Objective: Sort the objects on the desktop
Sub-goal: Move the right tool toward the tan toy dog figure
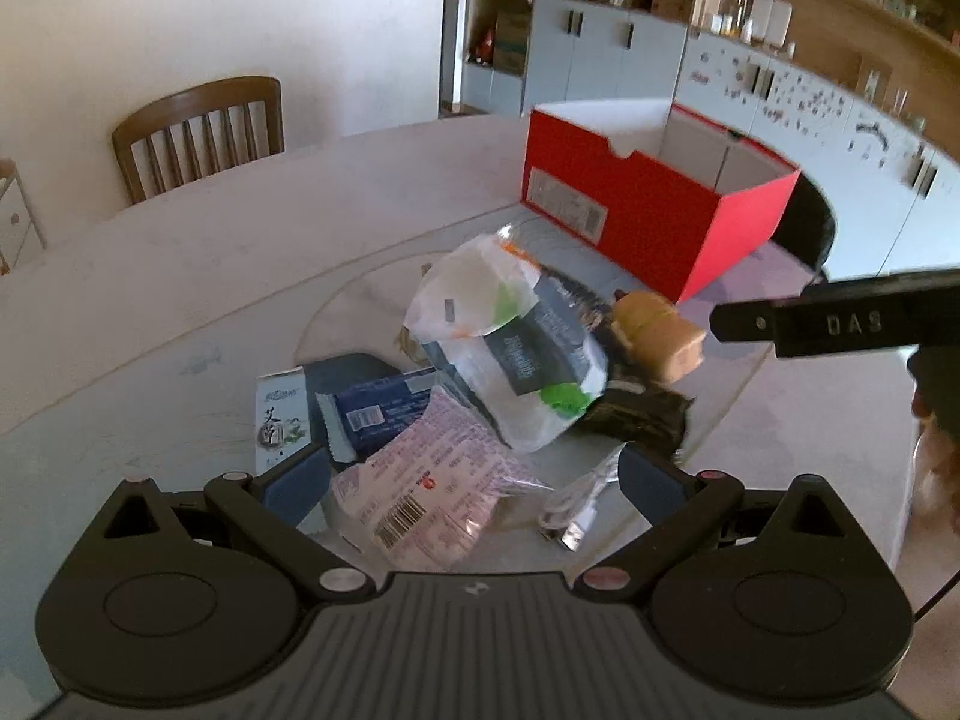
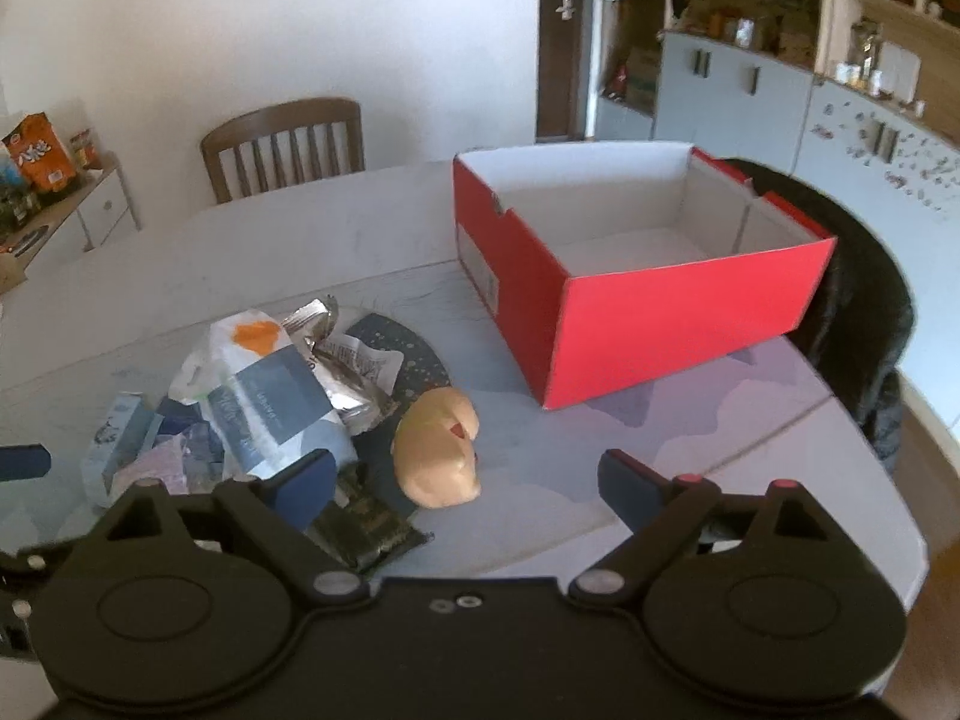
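Note:
A heap of small packets lies on the table. In the left wrist view my left gripper [image 1: 465,480] is open around a pink barcoded packet [image 1: 426,495]; a bagged USB cable [image 1: 573,507] lies by its right finger. Behind them sit a white plastic bag [image 1: 510,348], a blue packet [image 1: 384,411], a white-green box [image 1: 279,420] and a tan bun-shaped toy [image 1: 657,333]. My right gripper [image 2: 465,486] is open just above the tan toy [image 2: 435,450], with a dark packet [image 2: 366,531] by its left finger. The open red box [image 2: 672,312] stands behind, its visible floor bare.
A wooden chair [image 2: 285,144] stands at the table's far edge. A black garment [image 2: 864,300] hangs on a chair behind the red box. Cabinets and shelves [image 2: 780,60] line the far wall. The right gripper's black side [image 1: 840,321] crosses the left wrist view at right.

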Motion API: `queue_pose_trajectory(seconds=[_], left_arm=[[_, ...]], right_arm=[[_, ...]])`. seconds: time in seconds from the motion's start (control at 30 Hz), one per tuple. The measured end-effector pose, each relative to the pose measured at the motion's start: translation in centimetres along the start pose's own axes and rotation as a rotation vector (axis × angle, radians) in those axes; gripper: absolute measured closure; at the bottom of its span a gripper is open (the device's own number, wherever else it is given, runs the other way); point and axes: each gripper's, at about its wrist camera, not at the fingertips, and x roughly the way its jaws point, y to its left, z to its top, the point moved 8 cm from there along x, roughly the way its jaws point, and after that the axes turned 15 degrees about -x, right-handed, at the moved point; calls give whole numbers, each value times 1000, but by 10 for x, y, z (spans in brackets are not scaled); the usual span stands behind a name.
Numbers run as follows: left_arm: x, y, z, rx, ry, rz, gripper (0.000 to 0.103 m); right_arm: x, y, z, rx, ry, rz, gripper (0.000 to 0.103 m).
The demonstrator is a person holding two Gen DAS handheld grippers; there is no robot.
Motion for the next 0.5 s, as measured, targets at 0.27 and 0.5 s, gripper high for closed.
queue_pose_trajectory(seconds=[0.27, 0.5], left_arm=[[36, 3, 0, 52, 62, 52, 1], [53, 3, -4, 103, 104, 56, 1]], right_arm=[[46, -1, 1, -15, 72, 64, 17], [65, -1, 0, 10, 115, 82, 19]])
